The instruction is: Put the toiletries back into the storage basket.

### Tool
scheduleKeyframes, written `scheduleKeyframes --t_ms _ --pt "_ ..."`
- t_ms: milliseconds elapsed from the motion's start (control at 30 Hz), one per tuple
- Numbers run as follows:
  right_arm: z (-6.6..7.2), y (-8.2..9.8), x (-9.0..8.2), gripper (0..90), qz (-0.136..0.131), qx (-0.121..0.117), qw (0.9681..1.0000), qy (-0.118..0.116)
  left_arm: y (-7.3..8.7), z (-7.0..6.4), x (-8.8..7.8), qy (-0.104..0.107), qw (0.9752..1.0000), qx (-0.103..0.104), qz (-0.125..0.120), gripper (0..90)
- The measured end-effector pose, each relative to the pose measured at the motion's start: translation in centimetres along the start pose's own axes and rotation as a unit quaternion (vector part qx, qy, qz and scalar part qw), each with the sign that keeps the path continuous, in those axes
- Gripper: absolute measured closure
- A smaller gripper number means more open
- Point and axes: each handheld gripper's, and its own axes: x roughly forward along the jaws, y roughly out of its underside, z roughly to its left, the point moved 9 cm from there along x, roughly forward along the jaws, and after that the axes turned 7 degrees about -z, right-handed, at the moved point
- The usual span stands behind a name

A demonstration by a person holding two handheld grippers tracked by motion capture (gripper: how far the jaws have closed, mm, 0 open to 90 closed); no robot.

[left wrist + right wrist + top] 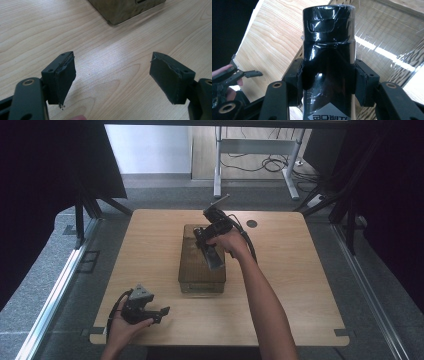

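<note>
Our right gripper (328, 75) clamps a black film-wrapped bottle (329, 55) over the clear brown box (192, 270) at the table's (300, 280) middle. Our left gripper (112, 77) rests spread wide near the front-left corner.

Light wooden table (300, 285) with rounded corners, set on grey carpeted floor (160, 195). Near its far edge, right of centre, a small dark round grommet (251, 223). Beyond the far edge, a white metal desk frame (218, 175) with a tangle of black cables (272, 164) just right of it. Along the left, a metal rail (55, 295); along the right, another rail (370, 295). Black curtains (30, 195) on both sides.
</note>
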Motion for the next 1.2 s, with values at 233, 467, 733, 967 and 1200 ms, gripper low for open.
scheduleKeyframes --t_ms 233,467,733,967,1200 --pt "0.0 -0.1 0.7 48.7 0.0 0.008 1.0 -0.003 0.0 0.0 0.0 0.001 1.0 0.0 0.001 21.2" --pt "-0.1 -0.2 1.5 48.7 -0.001 0.018 0.9998 -0.006 0.0 0.0 0.0 0.001 1.0 0.0 0.001 21.2" --pt "-0.3 -0.4 2.0 48.7 -0.005 0.031 0.9995 -0.008 0.1 0.0 0.1 0.001 1.0 -0.001 0.002 21.2" --pt "-0.3 -0.3 2.6 48.7 -0.004 0.046 0.9989 -0.011 0.1 0.0 0.1 0.0 1.0 -0.002 0.001 21.2" --pt "-0.3 -0.2 3.3 48.7 -0.005 0.057 0.9983 -0.013 0.1 0.0 0.1 0.001 1.0 -0.001 0.002 21.2"
